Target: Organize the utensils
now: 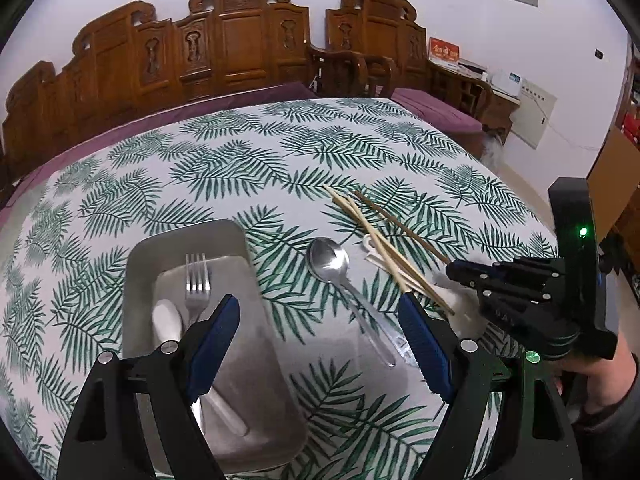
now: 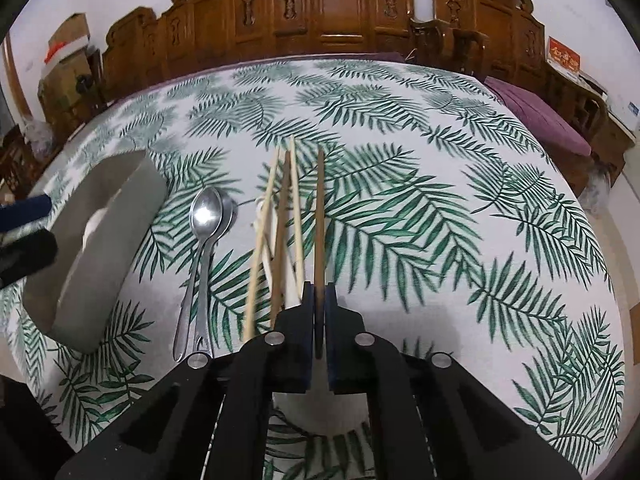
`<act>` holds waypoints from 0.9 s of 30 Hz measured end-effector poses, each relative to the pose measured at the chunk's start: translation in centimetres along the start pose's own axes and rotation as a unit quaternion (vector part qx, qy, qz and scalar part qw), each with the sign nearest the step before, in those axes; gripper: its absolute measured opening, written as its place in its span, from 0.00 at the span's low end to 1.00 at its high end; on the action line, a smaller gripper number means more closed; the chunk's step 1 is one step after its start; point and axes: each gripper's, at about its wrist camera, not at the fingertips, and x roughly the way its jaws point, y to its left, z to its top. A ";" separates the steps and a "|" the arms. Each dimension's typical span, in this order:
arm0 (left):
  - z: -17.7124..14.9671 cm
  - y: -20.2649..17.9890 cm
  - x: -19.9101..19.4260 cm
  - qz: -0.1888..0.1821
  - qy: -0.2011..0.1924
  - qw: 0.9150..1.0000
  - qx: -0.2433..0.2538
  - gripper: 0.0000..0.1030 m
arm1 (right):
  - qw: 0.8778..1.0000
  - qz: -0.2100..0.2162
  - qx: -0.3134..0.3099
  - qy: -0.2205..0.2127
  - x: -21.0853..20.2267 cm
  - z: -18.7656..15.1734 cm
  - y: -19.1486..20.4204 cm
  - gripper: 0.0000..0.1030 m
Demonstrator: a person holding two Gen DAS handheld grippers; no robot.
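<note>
A grey metal tray (image 1: 188, 236) holds a fork (image 1: 197, 280) and a white spoon (image 1: 166, 320). My left gripper (image 1: 320, 304) hovers open, one finger over the tray and the other near the metal spoon (image 1: 328, 260) on the cloth. Right of the spoon lie several chopsticks (image 1: 372, 232) across a white plastic utensil (image 1: 370, 249). My right gripper (image 2: 319, 290) is shut on the near end of one dark brown chopstick (image 2: 319, 208). The pale chopsticks (image 2: 264, 216) lie loose just left of it. The metal spoon (image 2: 206, 212) and tray (image 2: 100, 240) sit further left.
The table wears a leaf-print cloth (image 1: 240, 168). A white round dish (image 2: 320, 420) sits under my right gripper. Carved wooden seating (image 1: 224, 40) with purple cushions runs behind the table. A person's hand (image 1: 600, 376) holds the right gripper at the table's right edge.
</note>
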 end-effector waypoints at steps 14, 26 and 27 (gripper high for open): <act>-0.7 -4.9 4.2 -0.006 0.022 1.000 0.015 0.66 | 0.999 -0.004 0.006 -0.045 -2.2 0.9 -3.2 0.06; -1.0 -6.7 9.8 0.003 0.066 0.997 0.025 0.32 | 0.998 0.008 0.013 -0.054 -2.6 1.1 -4.7 0.06; -1.0 -6.7 10.1 0.002 0.068 0.997 0.023 0.31 | 0.998 0.010 0.014 -0.054 -2.6 1.2 -4.8 0.06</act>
